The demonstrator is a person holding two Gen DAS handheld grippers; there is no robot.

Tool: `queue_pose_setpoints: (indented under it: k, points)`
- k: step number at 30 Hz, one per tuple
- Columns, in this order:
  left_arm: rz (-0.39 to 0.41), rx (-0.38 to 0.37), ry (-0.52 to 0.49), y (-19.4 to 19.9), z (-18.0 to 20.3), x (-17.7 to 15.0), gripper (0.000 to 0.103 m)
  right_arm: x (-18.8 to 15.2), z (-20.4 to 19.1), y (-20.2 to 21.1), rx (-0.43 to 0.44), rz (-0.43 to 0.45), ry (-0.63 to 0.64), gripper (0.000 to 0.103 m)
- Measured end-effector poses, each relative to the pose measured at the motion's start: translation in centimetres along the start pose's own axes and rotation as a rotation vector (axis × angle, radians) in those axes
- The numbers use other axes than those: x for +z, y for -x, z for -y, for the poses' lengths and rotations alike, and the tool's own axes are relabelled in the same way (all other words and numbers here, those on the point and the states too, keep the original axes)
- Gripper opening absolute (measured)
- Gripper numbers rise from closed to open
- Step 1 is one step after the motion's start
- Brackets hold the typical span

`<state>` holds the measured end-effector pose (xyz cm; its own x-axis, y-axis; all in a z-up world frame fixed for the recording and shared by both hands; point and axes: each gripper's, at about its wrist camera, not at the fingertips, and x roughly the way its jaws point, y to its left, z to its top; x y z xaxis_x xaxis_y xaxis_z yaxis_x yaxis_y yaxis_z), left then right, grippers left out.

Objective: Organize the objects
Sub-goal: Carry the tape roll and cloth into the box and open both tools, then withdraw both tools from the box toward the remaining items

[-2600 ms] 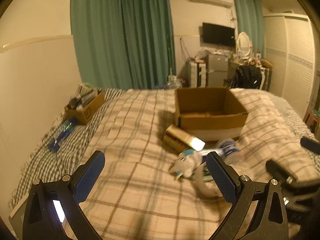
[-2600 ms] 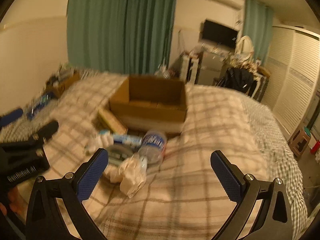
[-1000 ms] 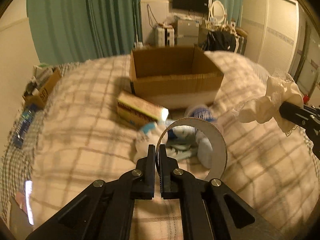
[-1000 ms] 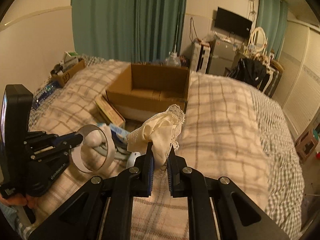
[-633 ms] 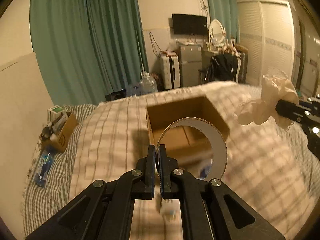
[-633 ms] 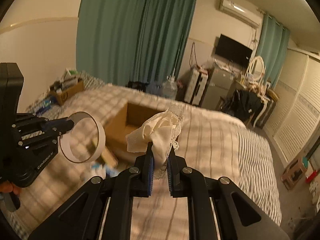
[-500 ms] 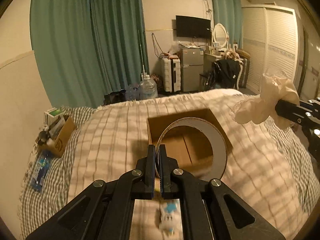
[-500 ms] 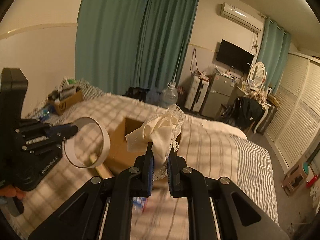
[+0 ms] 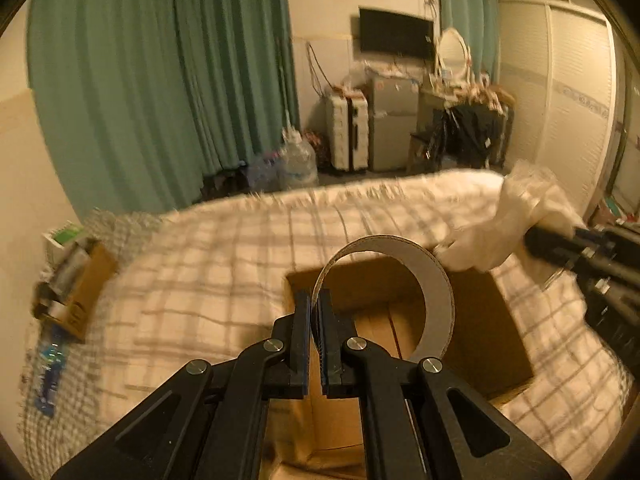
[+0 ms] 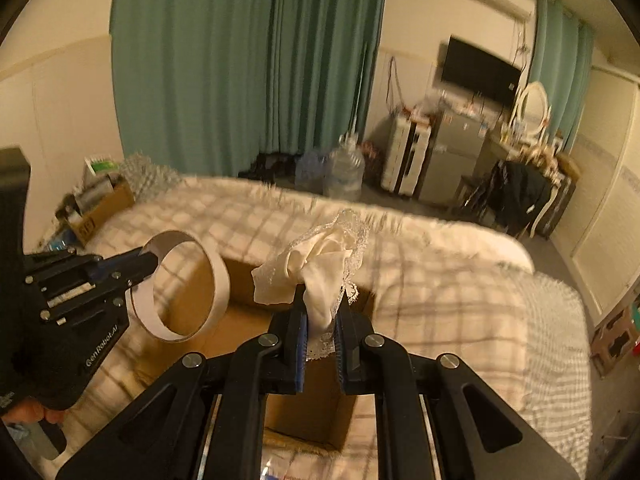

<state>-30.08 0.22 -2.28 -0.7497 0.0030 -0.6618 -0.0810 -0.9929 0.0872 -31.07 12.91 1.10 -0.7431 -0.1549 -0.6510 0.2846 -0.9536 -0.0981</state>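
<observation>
Your left tongs [image 9: 315, 308] clamped on the white cardboard tape ring [image 9: 434, 288], your right tongs [image 10: 320, 312] pinching the cream lace-edged cloth [image 10: 320, 268], both above the open brown cardboard box [image 9: 488, 320] on the plaid bed [image 9: 208, 280].

The left gripper [image 9: 314, 312] had its jaws pressed together, pinching a tape ring [image 9: 432, 280] by its band. The right gripper [image 10: 321, 320] had its jaws clamped on a lacy cloth [image 10: 320, 268] that bunched above them.
</observation>
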Motion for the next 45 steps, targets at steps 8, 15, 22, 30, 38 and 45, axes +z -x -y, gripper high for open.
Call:
queue_pose_setpoints:
  k: [8,15,22,30,38,45]
  points:
    - [-0.107,-0.041,-0.007,-6.3,1.1,-1.4,0.003,-4.4,1.2,-6.8,0.044,-0.086,0.003,0.010]
    - [-0.154,-0.067,0.019,-5.1,1.1,-2.2,0.062,-4.2,2.4,-5.4,0.021,-0.051,-0.027,0.043]
    - [-0.088,-0.004,-0.028,1.0,0.7,-3.0,0.083,-3.6,1.6,0.8,-0.034,0.012,-0.017,0.066]
    - [-0.031,-0.061,0.008,9.3,-1.4,-4.1,0.095,-4.7,0.9,11.5,-0.100,0.078,0.035,0.069]
    - [0.064,-0.056,0.024,16.4,-2.8,-6.1,0.103,-6.7,-1.3,20.0,-0.134,0.170,0.062,0.080]
    - [0.085,-0.004,0.111,17.2,-3.7,-11.5,0.103,-11.7,-3.5,20.0,-0.093,0.166,-0.017,0.081]
